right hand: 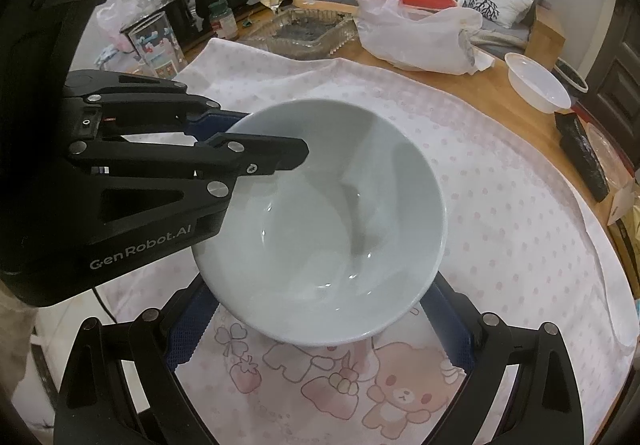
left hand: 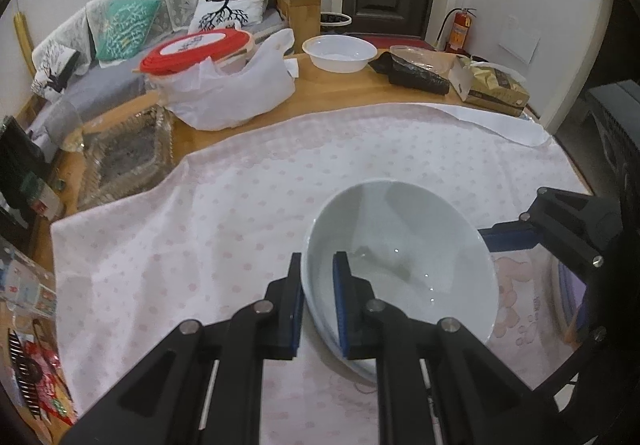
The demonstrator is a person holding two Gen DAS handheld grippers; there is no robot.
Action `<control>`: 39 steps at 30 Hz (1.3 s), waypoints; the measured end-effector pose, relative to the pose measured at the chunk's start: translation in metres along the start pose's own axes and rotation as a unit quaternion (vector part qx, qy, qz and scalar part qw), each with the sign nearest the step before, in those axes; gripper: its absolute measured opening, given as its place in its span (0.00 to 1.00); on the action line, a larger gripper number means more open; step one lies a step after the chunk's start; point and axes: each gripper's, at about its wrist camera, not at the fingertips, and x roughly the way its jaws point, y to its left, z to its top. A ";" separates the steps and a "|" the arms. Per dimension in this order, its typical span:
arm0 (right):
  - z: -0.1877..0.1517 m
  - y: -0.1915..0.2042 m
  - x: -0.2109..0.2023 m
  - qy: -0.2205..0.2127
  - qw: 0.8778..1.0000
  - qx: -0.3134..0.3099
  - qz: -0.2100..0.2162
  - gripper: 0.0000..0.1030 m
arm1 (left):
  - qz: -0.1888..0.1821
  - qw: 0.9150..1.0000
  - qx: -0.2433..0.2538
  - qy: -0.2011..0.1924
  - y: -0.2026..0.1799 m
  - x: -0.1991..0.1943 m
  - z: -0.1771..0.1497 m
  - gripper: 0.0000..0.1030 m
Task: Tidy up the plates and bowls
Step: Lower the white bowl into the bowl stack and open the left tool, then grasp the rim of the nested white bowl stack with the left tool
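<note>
From nine o'clock, the left gripper (right hand: 256, 149) pinches the rim of the white bowl (right hand: 320, 221), one finger inside, one outside. The bowl sits over the pink dotted cloth (right hand: 500, 205). At six o'clock, the right gripper (right hand: 320, 325) stands spread wide, its fingers flanking the bowl's near side.

A glossy white bowl (right hand: 320, 221), empty and tilted, sits above the pink dotted cloth (right hand: 500, 205)

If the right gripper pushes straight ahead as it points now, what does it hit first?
Probably the white bowl: the right gripper is open, its fingers flanking the bowl's near underside. The left gripper pinches the bowl's rim. Depth is unclear.
</note>
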 end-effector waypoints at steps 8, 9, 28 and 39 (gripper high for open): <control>0.000 0.006 0.001 0.000 1.000 -0.016 -0.015 0.93 | 0.002 1.000 -0.003 -0.002 0.004 0.000 -0.001 0.11; 0.000 0.006 0.001 -0.001 1.000 -0.016 -0.015 0.93 | 0.003 1.000 -0.002 -0.003 0.004 0.000 -0.002 0.11; -0.040 0.003 -0.002 -0.049 0.998 0.043 -0.026 0.92 | -0.019 0.999 -0.028 0.019 0.012 0.008 0.003 0.20; -0.032 0.002 0.050 -0.046 0.998 0.050 -0.007 0.92 | -0.067 0.995 -0.060 0.050 0.022 0.044 -0.001 0.21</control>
